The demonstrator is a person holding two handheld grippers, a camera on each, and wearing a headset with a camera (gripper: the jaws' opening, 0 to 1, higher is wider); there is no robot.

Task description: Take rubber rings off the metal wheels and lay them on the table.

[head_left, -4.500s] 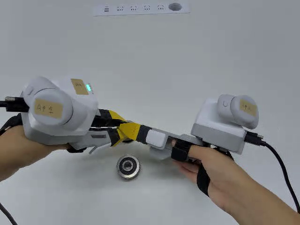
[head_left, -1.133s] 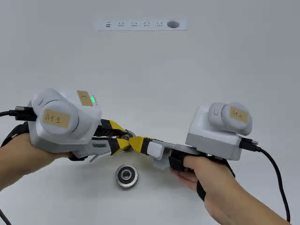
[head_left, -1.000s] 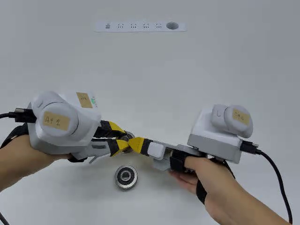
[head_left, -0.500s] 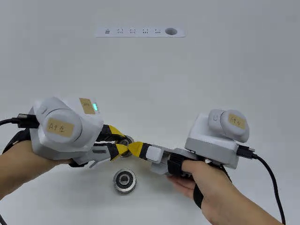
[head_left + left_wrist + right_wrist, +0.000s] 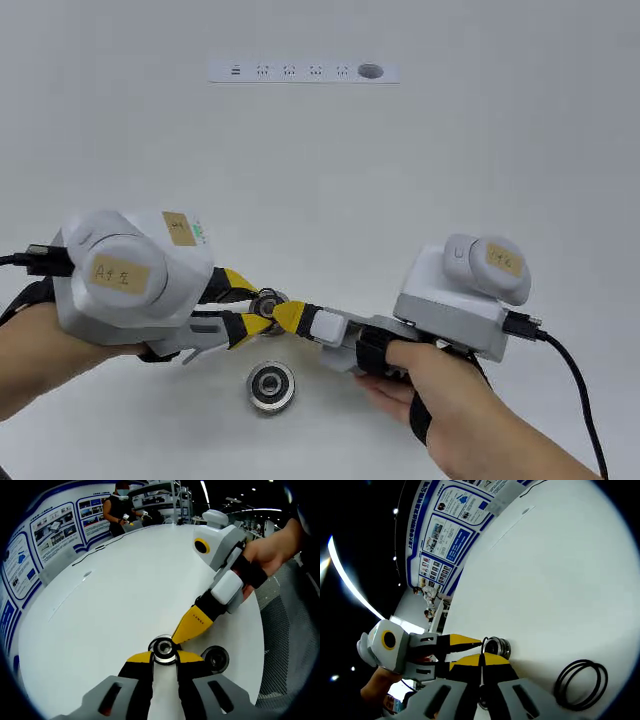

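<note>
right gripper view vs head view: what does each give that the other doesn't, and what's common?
Right gripper view: loose black rings lying on the table, plus wall posters. Head view: the right hand and a second wheel in plain sight on the table below the grippers. Both: the left gripper clamping a wheel, with the right gripper shut at its rim.
</note>
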